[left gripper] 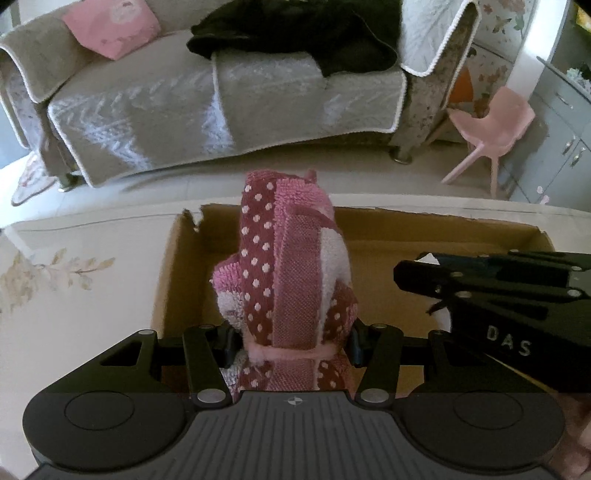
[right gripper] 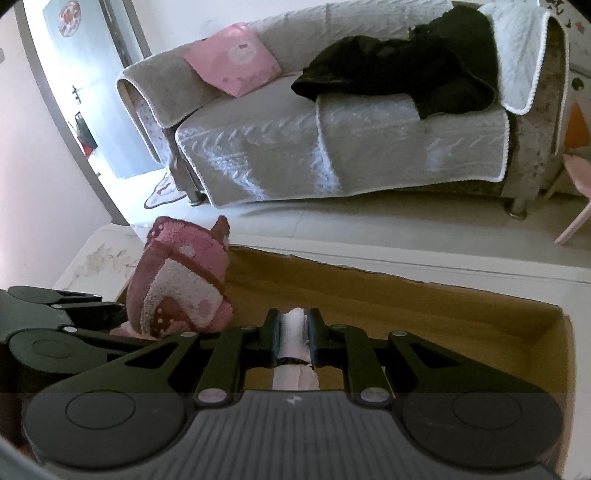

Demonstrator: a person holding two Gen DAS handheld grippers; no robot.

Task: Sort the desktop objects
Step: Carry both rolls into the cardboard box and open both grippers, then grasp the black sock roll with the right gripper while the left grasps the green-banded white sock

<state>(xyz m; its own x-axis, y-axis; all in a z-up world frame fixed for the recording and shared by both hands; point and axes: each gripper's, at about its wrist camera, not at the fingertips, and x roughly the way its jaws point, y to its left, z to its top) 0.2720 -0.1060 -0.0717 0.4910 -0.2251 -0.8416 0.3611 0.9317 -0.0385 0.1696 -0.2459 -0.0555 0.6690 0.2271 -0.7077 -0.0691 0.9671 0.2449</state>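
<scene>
One rolled pink towel (left gripper: 291, 280), patterned with white dots and tied by a pink band, stands upright in the left gripper (left gripper: 291, 341), whose jaws clench it at the band, one on each side. It hangs over the left part of an open cardboard box (left gripper: 443, 236), apparently the container for sorting, so that loosening the grip would probably drop it inside. The right gripper (right gripper: 294, 328) has its jaws clenched on one small white roll (right gripper: 294, 332), seemingly paper or cloth, held over the box interior just right of the towel; a second piece of the same white material shows nearer the camera and may be its continuation. The two grippers lie side by side, the right one's body crossing the right edge of the left-wrist view. The box rests on a pale tabletop (left gripper: 74, 302) with a floral print. Beyond, across the floor, stand one grey-covered sofa (left gripper: 221, 99) carrying one pink cushion (left gripper: 110, 26) and one dark garment (left gripper: 295, 33), and one pink chair (left gripper: 491, 122) at far right.
</scene>
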